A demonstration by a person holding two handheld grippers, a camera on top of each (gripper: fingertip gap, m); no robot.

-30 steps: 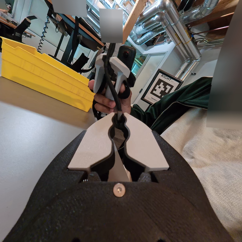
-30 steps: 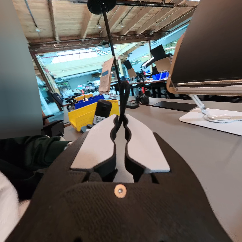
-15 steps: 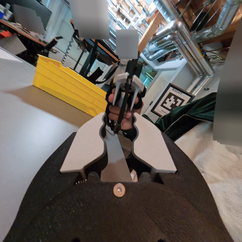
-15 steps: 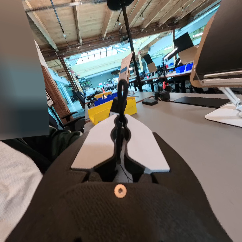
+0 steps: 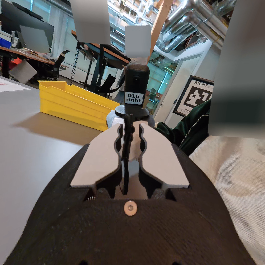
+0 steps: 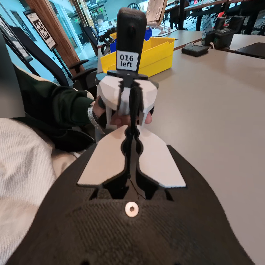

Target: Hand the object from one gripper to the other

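The object is a thin black strap (image 6: 133, 103). My right gripper (image 6: 131, 128) is shut on it, pinching it at the fingertips. The strap runs forward from there into the gap of my left gripper (image 6: 129, 91), which faces mine head-on just above the grey table (image 6: 207, 114). In the left wrist view my left gripper (image 5: 130, 126) is open, its jaws apart. The strap (image 5: 126, 150) hangs loose between them, close to the left finger. The right gripper (image 5: 129, 121) shows straight ahead, tip to tip with mine.
A yellow bin (image 5: 71, 100) stands on the table beyond the grippers; it also shows in the right wrist view (image 6: 154, 57). The person's cream top (image 5: 229, 186) and green sleeve (image 6: 57, 100) are close beside. Black devices (image 6: 195, 50) lie farther back. The tips of one gripper are about 5 cm away from the tips of the other.
My left gripper was shut on the strap a second ago and has opened. The right gripper stays shut on it. Both have tilted down to face each other over the table.
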